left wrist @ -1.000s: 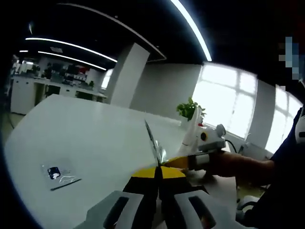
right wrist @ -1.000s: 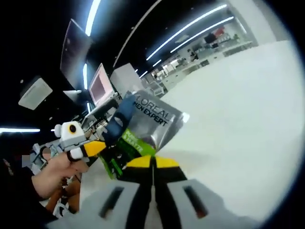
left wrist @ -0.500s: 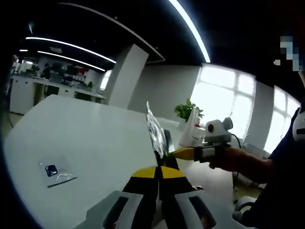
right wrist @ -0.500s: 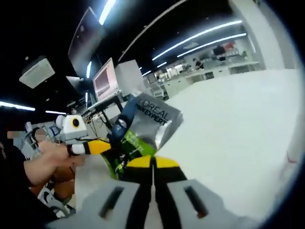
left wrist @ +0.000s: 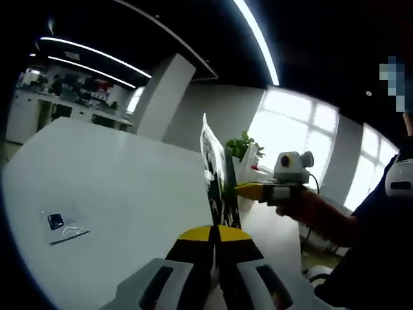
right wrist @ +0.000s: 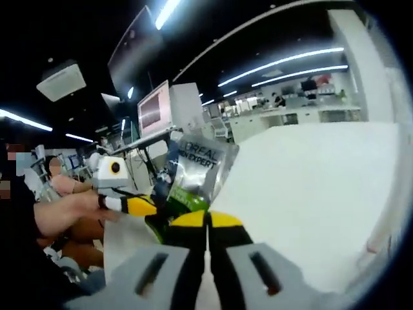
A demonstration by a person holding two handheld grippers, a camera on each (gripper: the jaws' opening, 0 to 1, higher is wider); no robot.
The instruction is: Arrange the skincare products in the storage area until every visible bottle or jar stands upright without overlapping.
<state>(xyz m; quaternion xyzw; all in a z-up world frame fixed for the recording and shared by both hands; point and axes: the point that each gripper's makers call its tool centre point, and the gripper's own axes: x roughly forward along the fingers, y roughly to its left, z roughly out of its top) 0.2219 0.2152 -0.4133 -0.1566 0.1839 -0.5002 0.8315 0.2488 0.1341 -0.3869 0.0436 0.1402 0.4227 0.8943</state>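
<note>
Just ahead of both tips, held up off the white desk point(left wrist: 110, 174), a silver L'Oréal sachet point(right wrist: 203, 169) hangs between the two tools. The right hand-held gripper point(right wrist: 206, 223) is pinched closed on its green lower edge, and the left hand-held gripper point(left wrist: 216, 234) is likewise closed on the pack, seen edge-on in its own view. Gripping from opposite sides looks like a way to keep the floppy pack flat and upright before setting it down. Well off to the left gripper's left, a small sample packet point(left wrist: 61, 223) lies flat on the desk.
</note>
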